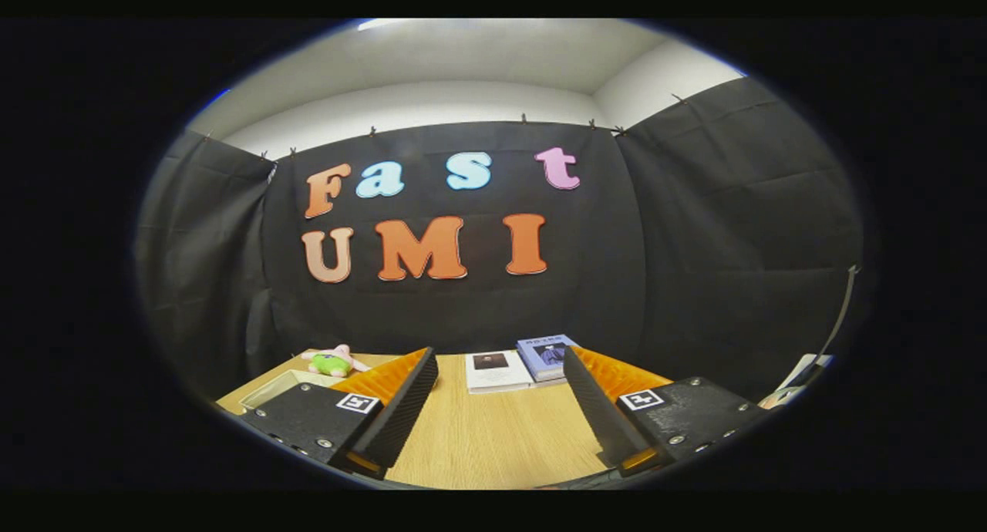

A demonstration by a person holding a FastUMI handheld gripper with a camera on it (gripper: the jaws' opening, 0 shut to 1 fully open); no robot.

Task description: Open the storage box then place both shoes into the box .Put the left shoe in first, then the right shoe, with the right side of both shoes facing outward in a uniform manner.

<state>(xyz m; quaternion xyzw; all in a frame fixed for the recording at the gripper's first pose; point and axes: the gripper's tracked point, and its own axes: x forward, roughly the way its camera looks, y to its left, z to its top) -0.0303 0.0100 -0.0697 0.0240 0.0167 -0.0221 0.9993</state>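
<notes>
A: Two fingers [401, 397] of the gripper [497, 409], spread wide with nothing between them — only bare table [493, 439].

B: And past the tips?

A: At twelve o'clock, just beyond them, a white book [496, 370] lies flat, with a blue book [546, 355] touching it toward one o'clock. Out at ten o'clock, near the far table edge, sits a small plush toy [333, 361], pink and green. Nearer, behind the left finger at nine o'clock, there's a pale rim [281, 384] — possibly the storage box, but too little of it shows to tell.

B: The shoes?

A: I can't place them from here, nor say whether any lid is on or off.

B: So what could go wrong?

A: My guess — the gripper points high and toward the books, not toward that rim. Swinging left blind, the left finger could knock the rim or sweep the toy off. And picking a shoe before checking which is the left one would spoil the order.
</notes>
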